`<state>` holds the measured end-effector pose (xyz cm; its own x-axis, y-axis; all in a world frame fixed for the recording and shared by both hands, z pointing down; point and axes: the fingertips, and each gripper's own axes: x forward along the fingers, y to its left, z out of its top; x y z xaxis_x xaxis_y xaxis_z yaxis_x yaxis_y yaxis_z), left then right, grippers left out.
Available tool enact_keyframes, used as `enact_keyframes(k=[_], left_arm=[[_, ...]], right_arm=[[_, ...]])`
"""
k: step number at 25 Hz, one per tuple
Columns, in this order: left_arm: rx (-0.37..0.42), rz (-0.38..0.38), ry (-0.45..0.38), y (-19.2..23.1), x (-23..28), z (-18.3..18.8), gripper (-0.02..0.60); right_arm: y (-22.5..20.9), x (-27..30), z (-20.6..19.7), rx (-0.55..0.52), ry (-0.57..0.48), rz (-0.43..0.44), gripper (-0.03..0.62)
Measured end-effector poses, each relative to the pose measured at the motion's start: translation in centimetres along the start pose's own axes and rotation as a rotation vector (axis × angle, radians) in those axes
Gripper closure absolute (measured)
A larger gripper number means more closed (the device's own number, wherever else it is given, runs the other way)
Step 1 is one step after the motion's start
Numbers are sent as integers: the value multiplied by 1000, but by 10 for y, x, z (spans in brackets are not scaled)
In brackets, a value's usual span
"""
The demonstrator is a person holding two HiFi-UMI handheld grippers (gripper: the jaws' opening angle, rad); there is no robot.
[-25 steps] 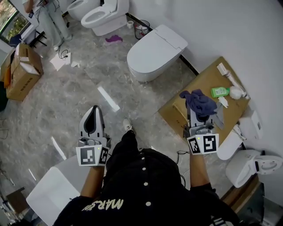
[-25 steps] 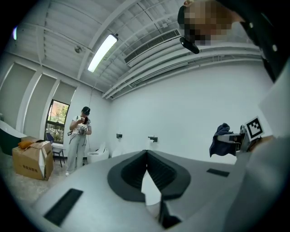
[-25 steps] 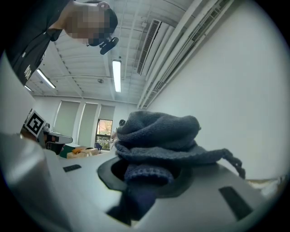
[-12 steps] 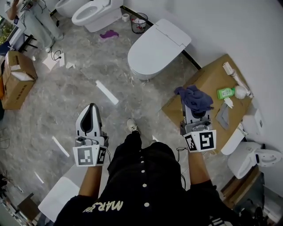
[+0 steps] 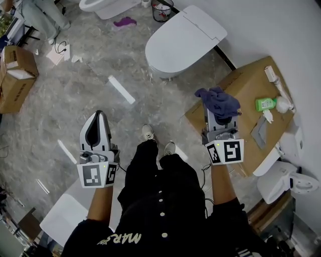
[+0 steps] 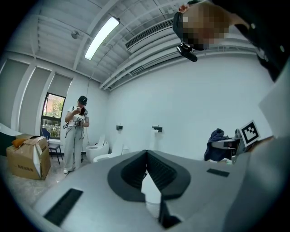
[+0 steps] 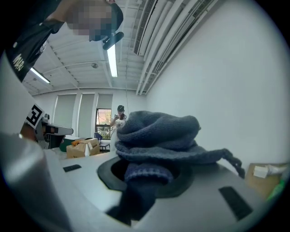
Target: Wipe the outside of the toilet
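Observation:
The closed white toilet (image 5: 183,42) stands against the wall at the top of the head view. My right gripper (image 5: 216,109) is shut on a dark blue cloth (image 5: 218,100), held over the near left corner of a cardboard box (image 5: 248,85), well short of the toilet. In the right gripper view the cloth (image 7: 156,136) is bunched over the jaws and hides the tips. My left gripper (image 5: 96,126) is shut with nothing in it and hovers over the grey floor at lower left. The left gripper view shows its closed tips (image 6: 146,152) and the cloth (image 6: 216,144) off to the right.
On the cardboard box lie a green bottle (image 5: 265,104) and small items. A second toilet (image 5: 100,5), a bin (image 5: 162,7) and a purple rag (image 5: 124,22) are at the top. A cardboard carton (image 5: 15,70) stands left; a person (image 6: 77,131) stands beyond. Another white toilet (image 5: 288,180) is lower right.
The head view has shifted, so the toilet sits higher in frame. The right gripper still carries the cloth by the box's corner. The left gripper has drifted slightly left and down.

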<state>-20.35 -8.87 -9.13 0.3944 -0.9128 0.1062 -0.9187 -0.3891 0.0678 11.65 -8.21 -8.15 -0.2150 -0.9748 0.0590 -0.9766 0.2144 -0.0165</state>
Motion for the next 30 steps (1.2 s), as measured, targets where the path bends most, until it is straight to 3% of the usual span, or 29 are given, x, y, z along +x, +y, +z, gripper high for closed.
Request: enact_keyframes(k=[9,14,30], left_arm=[[47,-23,-5,17,26,-66,572],[29,-16,9,35,43,-110,572],[74,-12,-45,52,92,-229,572]], right_arm=[[-2,34,-87,14,12,-5,482],[2,54,-135,28,26,-1,482],[-7,105,-283,-7,28,17,482]])
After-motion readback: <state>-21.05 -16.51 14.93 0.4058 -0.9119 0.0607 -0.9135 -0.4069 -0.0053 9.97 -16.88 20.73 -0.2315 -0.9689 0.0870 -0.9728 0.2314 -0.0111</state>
